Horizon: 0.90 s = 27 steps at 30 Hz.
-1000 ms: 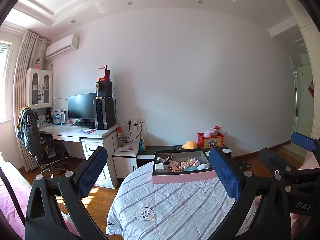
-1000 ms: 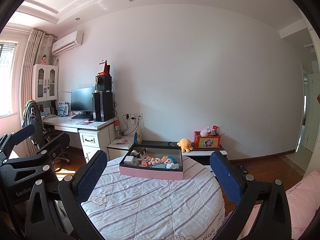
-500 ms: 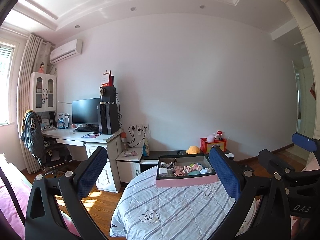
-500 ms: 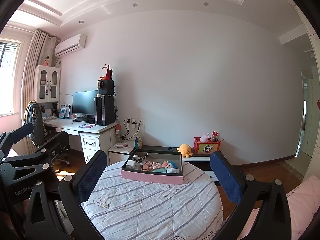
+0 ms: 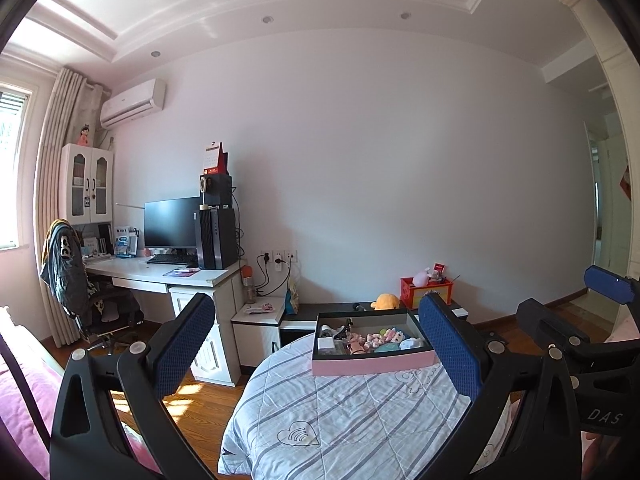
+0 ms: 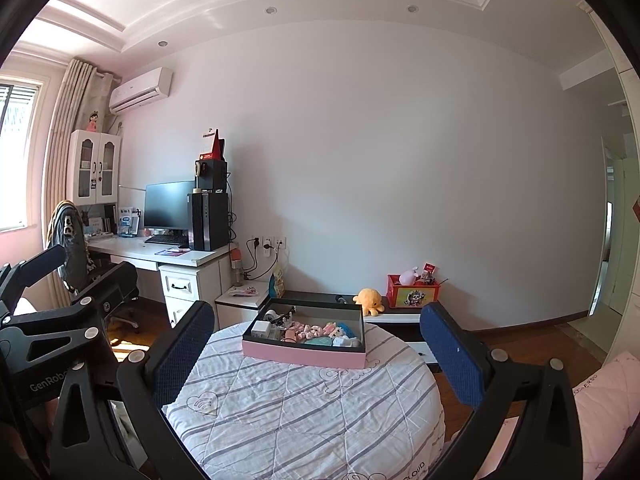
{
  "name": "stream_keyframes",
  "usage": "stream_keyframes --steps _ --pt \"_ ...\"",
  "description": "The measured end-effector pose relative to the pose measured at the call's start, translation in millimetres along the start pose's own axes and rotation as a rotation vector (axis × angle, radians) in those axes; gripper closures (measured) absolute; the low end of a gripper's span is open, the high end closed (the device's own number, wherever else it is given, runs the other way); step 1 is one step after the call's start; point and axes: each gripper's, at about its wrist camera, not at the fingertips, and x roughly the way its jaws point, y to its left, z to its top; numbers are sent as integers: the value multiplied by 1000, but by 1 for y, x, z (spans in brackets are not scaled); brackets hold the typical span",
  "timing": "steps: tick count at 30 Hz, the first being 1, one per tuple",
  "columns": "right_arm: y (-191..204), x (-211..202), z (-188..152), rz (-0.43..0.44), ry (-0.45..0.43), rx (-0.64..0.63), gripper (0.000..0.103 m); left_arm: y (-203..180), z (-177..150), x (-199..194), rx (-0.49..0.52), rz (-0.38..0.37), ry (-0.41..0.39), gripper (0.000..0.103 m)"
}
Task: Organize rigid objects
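Note:
A pink box with a dark rim [image 5: 372, 365] [image 6: 303, 354] stands at the far side of a round table under a striped quilted cloth [image 5: 340, 412] [image 6: 300, 412]. Inside lie several small things: a white block [image 5: 326, 344] [image 6: 261, 329] and pastel toys [image 5: 384, 336] [image 6: 316, 330]. My left gripper [image 5: 317, 312] is open and empty, well short of the box. My right gripper [image 6: 317, 311] is also open and empty, held back over the near side of the table. Each gripper shows at the edge of the other's view.
A white desk [image 5: 160, 274] with a monitor and PC tower stands at the left. A chair draped with a jacket [image 5: 68, 276] is beside it. Behind the table, a low cabinet carries an orange plush [image 6: 370, 300] and a red box [image 6: 412, 296]. Pink bedding lies at both sides.
Both views have drifted slightly, and the box looks a touch lower and smaller than a second ago. Both grippers stay open and nothing on the table has moved.

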Motion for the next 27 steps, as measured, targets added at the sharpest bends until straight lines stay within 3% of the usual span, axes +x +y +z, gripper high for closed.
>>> stream_keyframes --steps 27 --pt "-3 2 1 -4 11 -1 0 -1 0 0 0 0 4 0"
